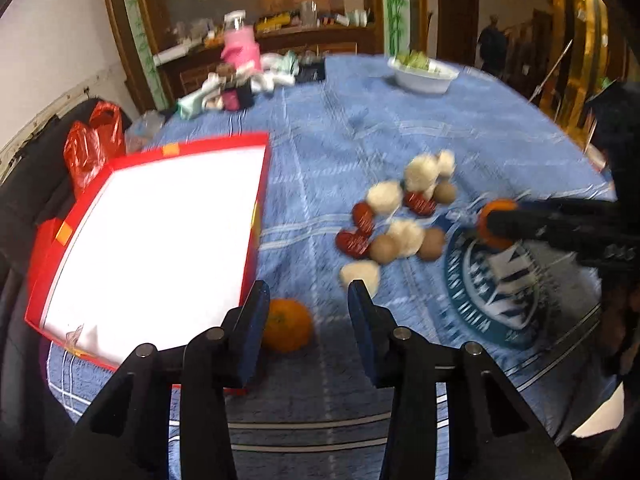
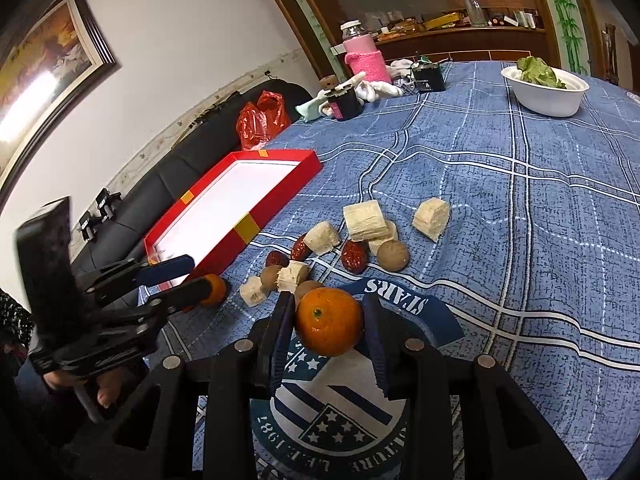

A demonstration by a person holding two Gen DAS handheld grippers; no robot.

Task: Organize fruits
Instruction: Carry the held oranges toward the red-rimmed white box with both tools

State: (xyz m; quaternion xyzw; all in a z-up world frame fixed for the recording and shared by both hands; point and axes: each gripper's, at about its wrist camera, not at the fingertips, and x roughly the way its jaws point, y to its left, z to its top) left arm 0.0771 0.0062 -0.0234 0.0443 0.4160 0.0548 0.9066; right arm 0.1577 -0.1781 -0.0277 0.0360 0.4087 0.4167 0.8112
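My right gripper (image 2: 328, 330) pinches a round, dimpled orange (image 2: 329, 321) above the crest printed "STARS" and "1987". My left gripper (image 1: 308, 300) is spread around a second orange (image 1: 289, 330) lying on the blue checked cloth (image 2: 520, 208), pads not touching it. Beyond lie fibrous pale chunks (image 2: 366, 218), wrinkled red dates (image 2: 355, 255) and brown round fruits (image 2: 393, 255). The red box (image 2: 276, 196), white-lined, holds nothing; the far white bowl (image 2: 546, 94) holds greens.
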